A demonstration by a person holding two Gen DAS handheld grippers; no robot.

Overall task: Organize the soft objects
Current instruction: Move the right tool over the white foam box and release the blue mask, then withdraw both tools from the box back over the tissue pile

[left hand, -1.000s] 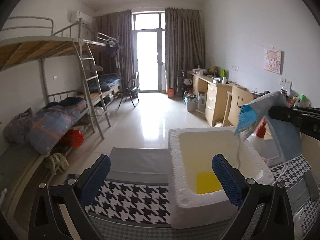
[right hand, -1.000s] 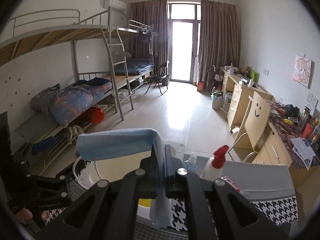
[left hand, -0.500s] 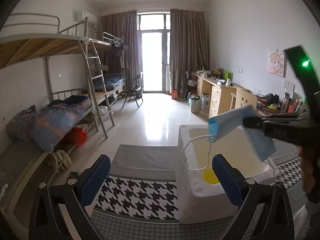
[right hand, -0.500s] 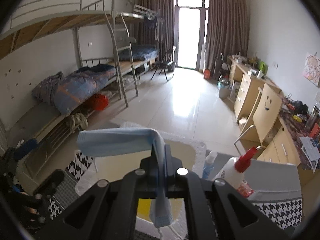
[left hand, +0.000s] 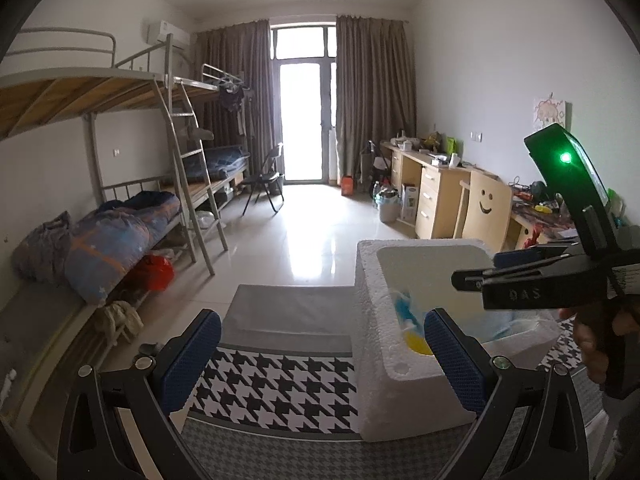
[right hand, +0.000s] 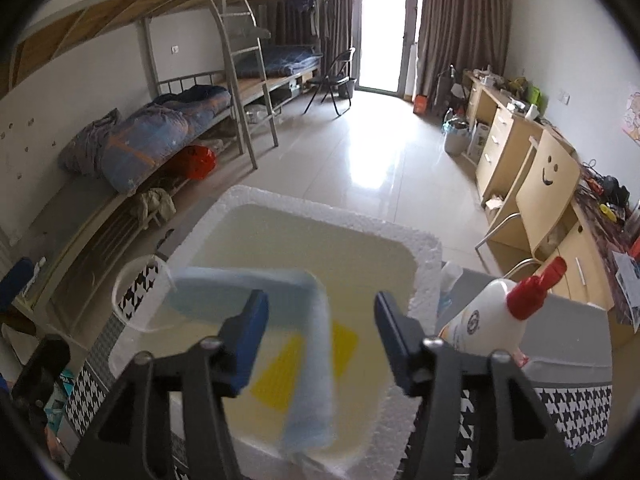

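Right wrist view, read from left to right: a white ear loop (right hand: 132,296) hangs outside the near-left wall of the foam box (right hand: 424,280). Next comes the blue face mask (right hand: 304,340), blurred and draped between the pads of the right tool (right hand: 318,332). A yellow sheet (right hand: 276,376) lies on the box floor below it. A spray bottle (right hand: 486,314) with a red cap stands just beside the box on the right. The right tool's jaws are opening. The mask sits in the gap, and no pad appears to press on it, so it is judged released over the box.

Left wrist view shows the left tool (left hand: 320,348) spread wide and empty, low over the houndstooth cloth (left hand: 272,388) on the tabletop. Its right pad is in front of the box wall. A blurred patch of blue appears inside the box cavity.

Procedure for the step in hand:
1. Hold the right tool over the cavity until the jaws are fully apart.
2. Confirm that the mask body lands inside the walls and not on the rim.
3. Check the ear loop. It may catch on the left wall and drag the mask out.
4. Withdraw upward, clear of the spray bottle.
5. Keep the left tool off the box; the foam is likely light and may shift.
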